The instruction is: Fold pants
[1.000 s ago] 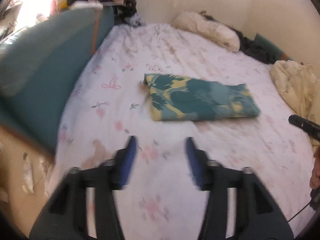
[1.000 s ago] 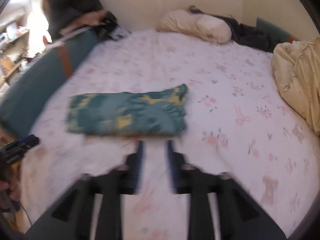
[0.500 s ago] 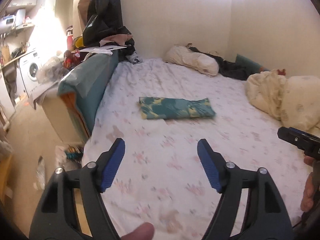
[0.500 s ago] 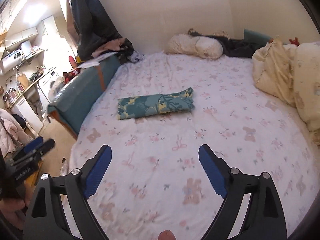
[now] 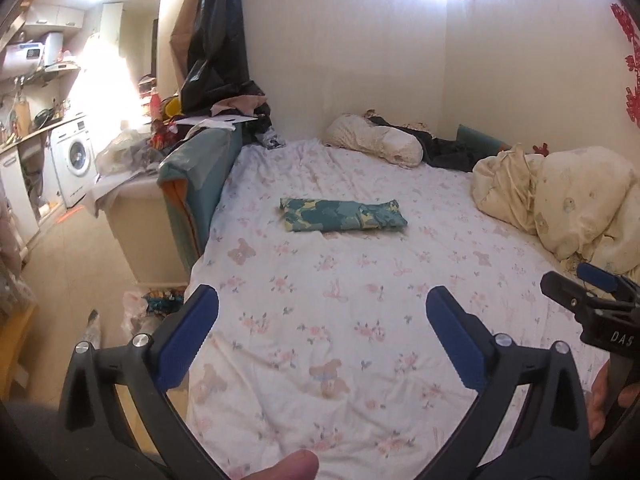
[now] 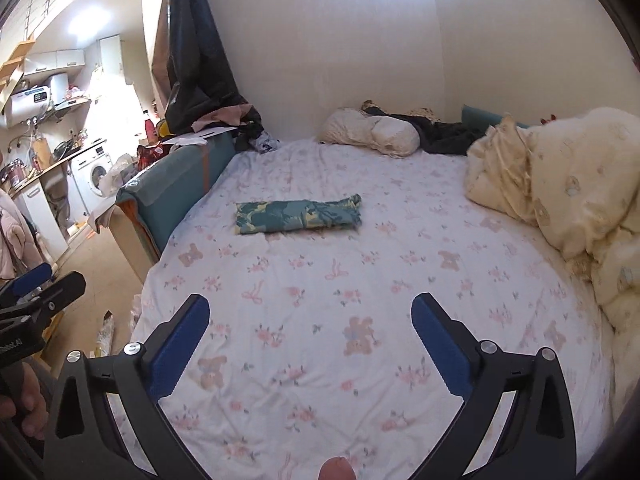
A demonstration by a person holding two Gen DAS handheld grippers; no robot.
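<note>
The teal and yellow patterned pants [image 5: 343,219] lie folded into a flat oblong on the flowered bed sheet [image 5: 360,320], towards the far middle of the bed; they also show in the right wrist view [image 6: 298,216]. My left gripper [image 5: 322,304] is open and empty, held well back near the bed's front edge. My right gripper [image 6: 310,312] is open and empty too, equally far from the pants. Each gripper shows at the edge of the other's view.
A cream duvet [image 5: 560,196] is bunched at the right. A pillow [image 5: 376,146] and dark clothes lie at the far wall. A teal padded bed side [image 5: 196,184] runs along the left, with a washing machine [image 5: 74,164] beyond.
Both grippers have pulled back from the folded pants and opened wide. The pants now lie much farther away and have not moved.
</note>
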